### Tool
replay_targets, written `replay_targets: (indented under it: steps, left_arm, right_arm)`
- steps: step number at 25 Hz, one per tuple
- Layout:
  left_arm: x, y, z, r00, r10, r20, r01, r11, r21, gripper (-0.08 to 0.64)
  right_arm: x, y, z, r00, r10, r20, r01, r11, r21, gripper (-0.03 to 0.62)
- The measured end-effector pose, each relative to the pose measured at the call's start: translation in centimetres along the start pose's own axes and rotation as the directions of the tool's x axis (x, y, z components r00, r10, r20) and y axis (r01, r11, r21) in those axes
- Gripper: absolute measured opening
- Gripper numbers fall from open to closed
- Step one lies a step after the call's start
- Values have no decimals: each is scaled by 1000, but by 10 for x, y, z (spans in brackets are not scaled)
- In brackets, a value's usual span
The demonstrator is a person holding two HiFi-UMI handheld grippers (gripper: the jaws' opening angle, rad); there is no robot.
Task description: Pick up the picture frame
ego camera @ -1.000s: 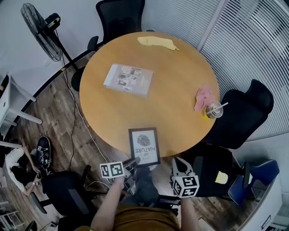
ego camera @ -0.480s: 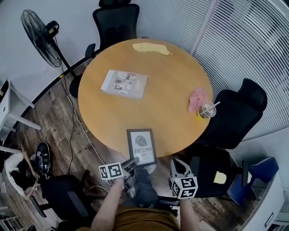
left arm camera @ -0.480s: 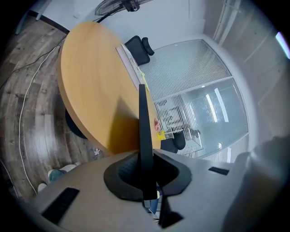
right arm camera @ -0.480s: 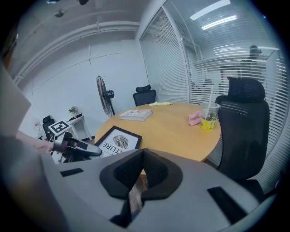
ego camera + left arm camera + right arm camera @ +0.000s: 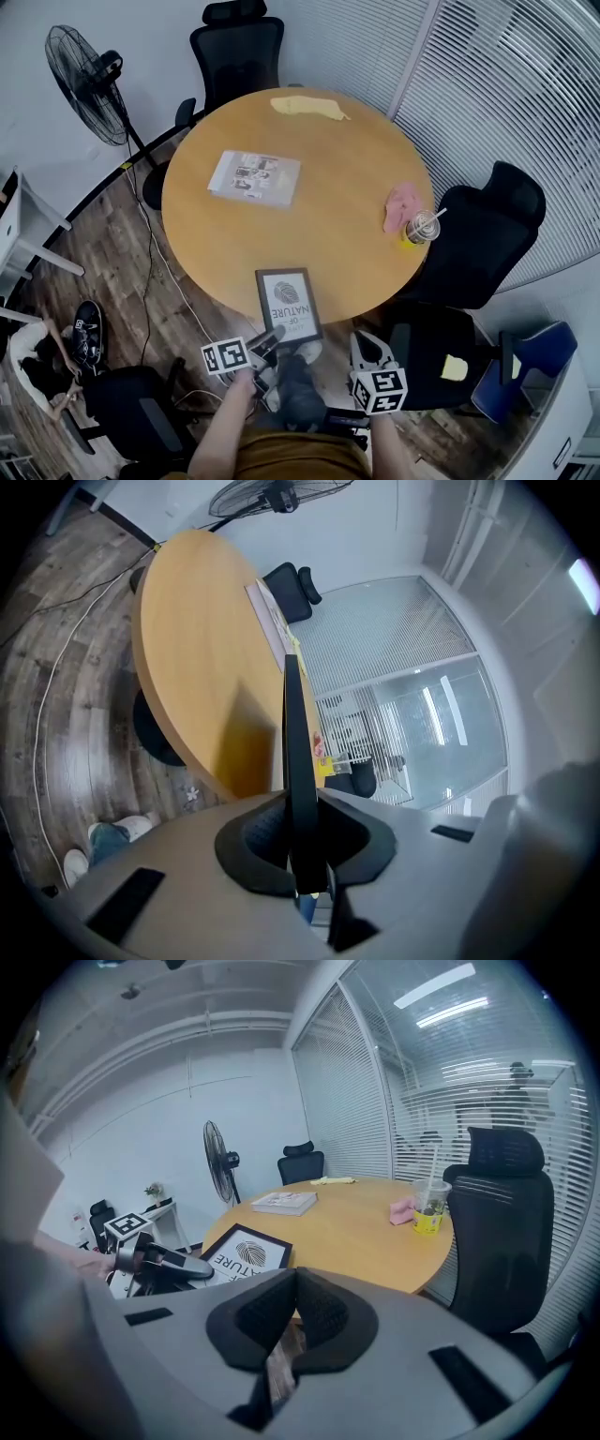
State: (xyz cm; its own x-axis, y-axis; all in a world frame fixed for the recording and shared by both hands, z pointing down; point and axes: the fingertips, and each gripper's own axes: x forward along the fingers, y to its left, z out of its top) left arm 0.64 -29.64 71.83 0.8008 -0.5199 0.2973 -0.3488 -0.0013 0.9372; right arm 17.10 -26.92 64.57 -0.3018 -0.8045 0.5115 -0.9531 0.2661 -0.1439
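Observation:
The black picture frame, with a fingerprint print, sticks out over the near edge of the round wooden table. My left gripper is shut on the frame's near edge. In the left gripper view the frame stands edge-on between the pads of that gripper. My right gripper hangs off the table to the frame's right, shut on nothing. The right gripper view has its own jaws low in the middle, with the frame and the left gripper at the left.
A magazine, a yellow cloth, a pink cloth and a plastic cup with a straw lie on the table. Black chairs ring it. A fan stands at the left, with a person on the floor.
The left jaws have closed on the frame's near edge. Both grippers have risen a little, and the frame has shifted slightly left with the left gripper.

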Motion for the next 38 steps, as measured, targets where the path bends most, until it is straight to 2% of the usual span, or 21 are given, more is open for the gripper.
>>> replay_targets:
  steps: [12, 29, 38]
  left_arm:
    - [-17, -19, 1, 999, -34, 13, 34, 999, 28, 60]
    - [-53, -76, -9, 990, -139, 33, 135, 986, 98, 60]
    - [-79, -103, -7, 977, -202, 67, 193, 973, 127, 60]
  right_arm:
    - [-15, 12, 13, 998, -13, 55, 13, 1000, -10, 12]
    - [-47, 38, 31, 987, 12, 160, -11, 1000, -7, 12]
    - [-62, 53, 40, 976, 12, 216, -8, 1000, -21, 12]
